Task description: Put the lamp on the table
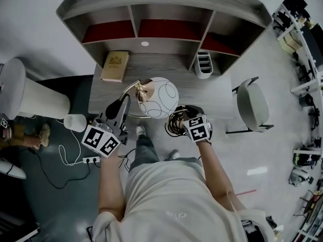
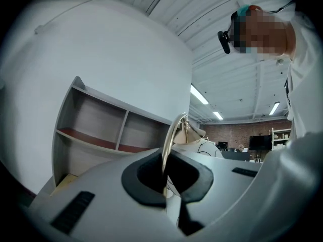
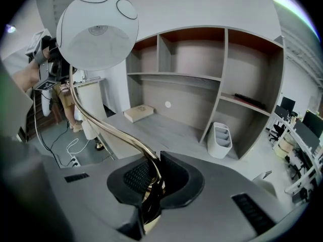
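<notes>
While the lamp (image 1: 157, 98) is up in both grippers, I judge the task about half done: it has been brought to the table (image 1: 202, 92) but is not yet standing there.

From the head view, the white globe shade hangs over the near edge of the table, in front of the shelving. The left gripper (image 1: 123, 105) is just to its left, on the brass arm (image 1: 132, 91). The right gripper (image 1: 187, 113) is just to its right, with a coil of dark cable (image 1: 175, 123) bunched beside it. A book (image 1: 115, 66) and a white organiser (image 1: 203, 64) sit farther back, well clear of the spot below the shade. I cannot tell from here whether the base touches the surface.

From the left gripper view, the jaws are pinched fully together on the thin brass arm, which rises straight out of them and curves over towards the shade.

From the right gripper view, the jaws stand narrow and are clamped on the thicker lower stem. The arm sweeps up and left from them to the globe overhead. The tabletop lies below and ahead of the jaws.

What I see as left is lowering the lamp until its base sits flat, then letting both grippers go.
</notes>
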{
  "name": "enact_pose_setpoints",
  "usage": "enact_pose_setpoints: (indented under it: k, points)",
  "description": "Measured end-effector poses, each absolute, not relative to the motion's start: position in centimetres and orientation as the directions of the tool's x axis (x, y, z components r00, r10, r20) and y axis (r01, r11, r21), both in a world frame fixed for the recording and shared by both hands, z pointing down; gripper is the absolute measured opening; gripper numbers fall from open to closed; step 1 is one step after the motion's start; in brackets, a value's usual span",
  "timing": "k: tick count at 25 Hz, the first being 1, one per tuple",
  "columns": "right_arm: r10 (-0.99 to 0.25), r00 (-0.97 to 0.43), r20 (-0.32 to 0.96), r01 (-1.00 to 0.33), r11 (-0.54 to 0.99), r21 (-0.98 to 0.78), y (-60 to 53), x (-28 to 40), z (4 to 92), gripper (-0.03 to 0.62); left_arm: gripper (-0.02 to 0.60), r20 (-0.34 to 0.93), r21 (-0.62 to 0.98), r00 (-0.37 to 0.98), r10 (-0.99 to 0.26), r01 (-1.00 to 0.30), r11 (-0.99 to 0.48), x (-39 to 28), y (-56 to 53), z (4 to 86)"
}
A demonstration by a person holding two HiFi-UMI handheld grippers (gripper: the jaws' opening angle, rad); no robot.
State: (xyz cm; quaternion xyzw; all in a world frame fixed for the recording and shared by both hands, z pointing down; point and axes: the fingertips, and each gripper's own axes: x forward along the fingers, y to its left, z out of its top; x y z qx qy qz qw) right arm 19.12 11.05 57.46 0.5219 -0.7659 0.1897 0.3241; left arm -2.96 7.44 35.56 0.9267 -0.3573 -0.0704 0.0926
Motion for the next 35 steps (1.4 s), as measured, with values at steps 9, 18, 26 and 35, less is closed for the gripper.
enact_pose_setpoints:
  k: [9, 18, 26, 35]
  points:
    - [-0.648, -0.18, 0.74, -0.944, 0.325, 0.055, 3.3, 15.6, 58.5, 0.054, 0.012, -0.055, 0.286, 0.785, -0.617, -0.58, -0.763, -6.7, -2.6, 37.9]
    - [-0.628, -0.136, 0.767, -0.958, 0.281, 0.06, -3.0, 10.1, 59.9, 0.054, 0.012, -0.048, 0.317, 0.827, -0.56, -0.519, -0.794, -12.0, -9.8, 39.5]
    - [-0.625, -0.155, 0.765, -0.954, 0.296, 0.049, -6.9, 5.6, 60.1, 0.054, 0.012, -0.041, 0.311, 0.828, -0.559, -0.521, -0.795, -16.3, -13.1, 39.3]
    - [-0.597, -0.257, 0.76, -0.907, 0.421, 0.024, -12.0, 0.3, 61.4, 0.055, 0.012, -0.012, 0.309, 0.761, -0.649, -0.614, -0.726, -21.4, -14.0, 39.8]
